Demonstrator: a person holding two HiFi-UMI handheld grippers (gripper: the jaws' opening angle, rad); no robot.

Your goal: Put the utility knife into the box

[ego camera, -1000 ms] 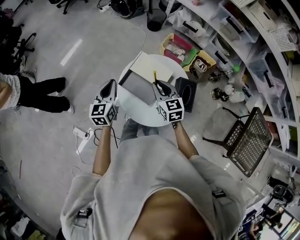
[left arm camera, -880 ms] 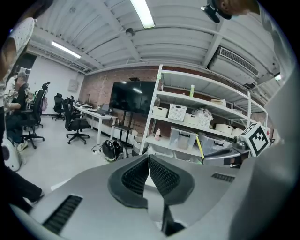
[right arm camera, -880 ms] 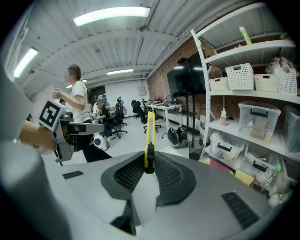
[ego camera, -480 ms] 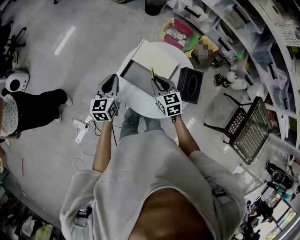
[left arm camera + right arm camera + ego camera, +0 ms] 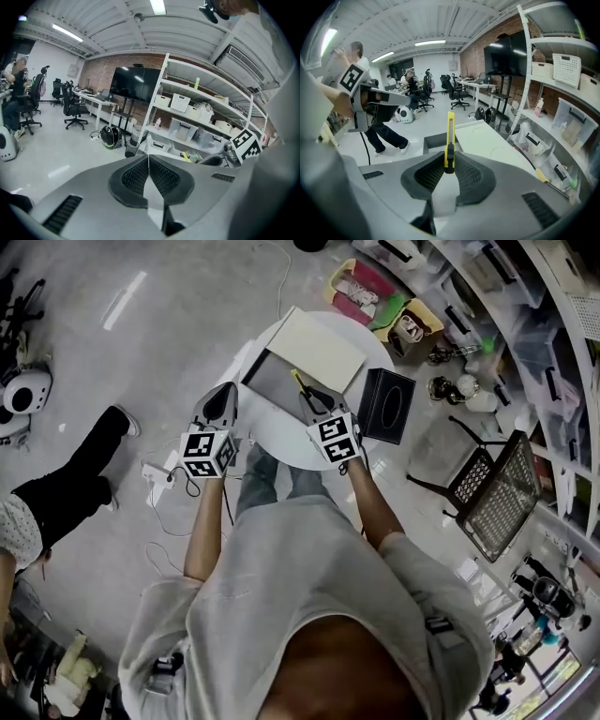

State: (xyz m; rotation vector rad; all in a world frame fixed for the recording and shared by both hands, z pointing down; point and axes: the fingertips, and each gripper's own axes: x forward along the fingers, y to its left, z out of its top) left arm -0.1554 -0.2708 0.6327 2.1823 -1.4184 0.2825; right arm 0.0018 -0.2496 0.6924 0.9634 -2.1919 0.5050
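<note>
In the head view my right gripper (image 5: 312,397) is shut on a yellow utility knife (image 5: 298,381), whose tip points out over the open box (image 5: 279,388). The box has a grey inside and lies on a round white table (image 5: 281,442); its cream lid (image 5: 316,348) is folded back behind it. The right gripper view shows the knife (image 5: 450,131) standing upright between the pads (image 5: 465,172), with the box (image 5: 435,140) just beyond. My left gripper (image 5: 223,401) hovers at the table's left edge, shut and empty, its jaws (image 5: 149,161) pressed together.
A black tissue box (image 5: 386,406) sits at the table's right edge. Shelves with bins (image 5: 487,296) and floor clutter line the right side, and a black mesh chair (image 5: 497,498) lies tipped there. A person's legs (image 5: 66,474) are on the floor at left.
The right gripper and knife have edged forward, toward the box. The head camera has shifted, and the person on the left has walked further along the floor. The left gripper has barely moved.
</note>
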